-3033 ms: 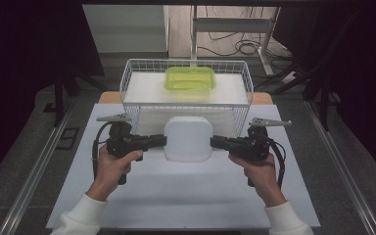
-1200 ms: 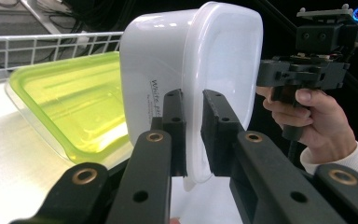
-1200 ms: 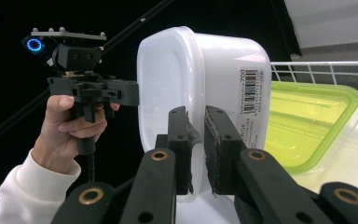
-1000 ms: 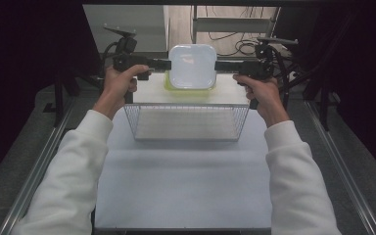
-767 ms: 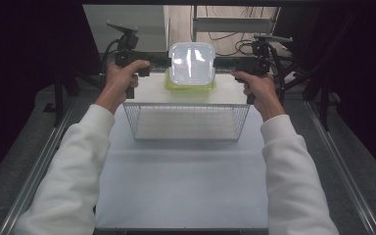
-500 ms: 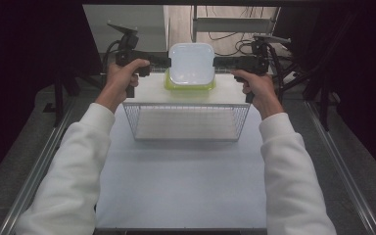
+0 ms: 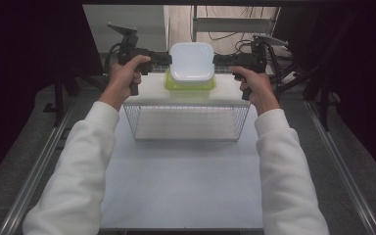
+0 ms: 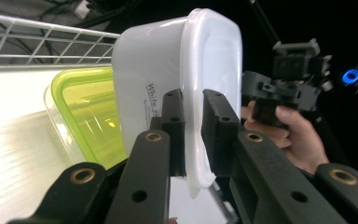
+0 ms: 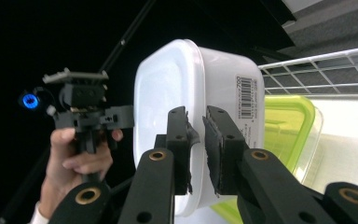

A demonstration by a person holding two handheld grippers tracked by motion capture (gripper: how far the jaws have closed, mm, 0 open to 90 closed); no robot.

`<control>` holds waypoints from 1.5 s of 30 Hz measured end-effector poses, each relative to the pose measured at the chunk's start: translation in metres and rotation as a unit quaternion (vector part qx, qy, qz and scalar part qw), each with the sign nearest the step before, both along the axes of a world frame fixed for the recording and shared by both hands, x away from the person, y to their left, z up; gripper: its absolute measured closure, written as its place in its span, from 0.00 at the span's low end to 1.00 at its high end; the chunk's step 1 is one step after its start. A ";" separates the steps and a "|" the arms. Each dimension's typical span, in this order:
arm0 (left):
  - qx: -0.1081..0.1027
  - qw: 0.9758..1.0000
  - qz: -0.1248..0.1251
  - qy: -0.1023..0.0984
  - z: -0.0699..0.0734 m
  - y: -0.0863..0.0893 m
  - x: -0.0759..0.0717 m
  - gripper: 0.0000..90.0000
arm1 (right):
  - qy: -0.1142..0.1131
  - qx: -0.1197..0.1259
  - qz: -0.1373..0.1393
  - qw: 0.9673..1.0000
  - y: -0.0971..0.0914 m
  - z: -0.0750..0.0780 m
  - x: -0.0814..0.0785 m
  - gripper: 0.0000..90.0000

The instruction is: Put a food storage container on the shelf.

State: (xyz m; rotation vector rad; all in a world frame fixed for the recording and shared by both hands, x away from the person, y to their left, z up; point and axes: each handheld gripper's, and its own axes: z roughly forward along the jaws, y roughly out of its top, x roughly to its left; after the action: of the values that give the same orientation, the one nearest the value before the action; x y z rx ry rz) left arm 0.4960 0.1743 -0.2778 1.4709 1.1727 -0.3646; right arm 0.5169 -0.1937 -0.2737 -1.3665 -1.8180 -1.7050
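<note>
A white lidded box (image 7: 191,61) hangs level between both grippers over the far part of a wire basket (image 7: 186,128). My left gripper (image 7: 168,58) is shut on the box's left rim, and my right gripper (image 7: 216,59) is shut on its right rim. Just under the box, a clear container with a green lid (image 7: 190,84) sits in the basket. In the left gripper view the jaws (image 8: 193,135) pinch the white rim (image 8: 214,60), with the green lid (image 8: 91,112) behind. The right gripper view has its jaws (image 9: 196,149) on the opposite rim (image 9: 165,93), beside the green lid (image 9: 284,126).
The basket stands at the far end of a white table (image 7: 186,186) and has a pale floor (image 8: 14,130). Dark stands and cables (image 7: 293,63) crowd the area behind it. Sleeved forearms reach in from the bottom on either side.
The white box was carried from the near table up and over the basket. Over the last second it sank a little toward the green-lidded container, both grippers still pinching it.
</note>
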 end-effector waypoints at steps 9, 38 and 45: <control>-0.038 0.999 0.015 0.026 -0.009 0.002 0.013 0.87 | 0.038 0.036 -0.015 0.999 -0.001 -0.010 0.013 0.87; 0.030 0.997 0.039 -0.067 0.006 0.006 -0.020 0.56 | -0.054 -0.032 -0.047 0.997 -0.012 0.010 -0.013 0.62; 0.074 0.990 0.035 -0.116 0.009 0.013 -0.054 0.52 | -0.108 -0.081 -0.033 0.990 -0.026 0.015 -0.048 0.56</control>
State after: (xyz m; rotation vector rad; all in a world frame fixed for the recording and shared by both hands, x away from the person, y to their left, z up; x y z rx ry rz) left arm 0.4417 0.1871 -0.2684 1.5497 1.0773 -0.0565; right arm 0.4691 -0.2193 -0.2583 -1.3630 -2.0908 -1.8381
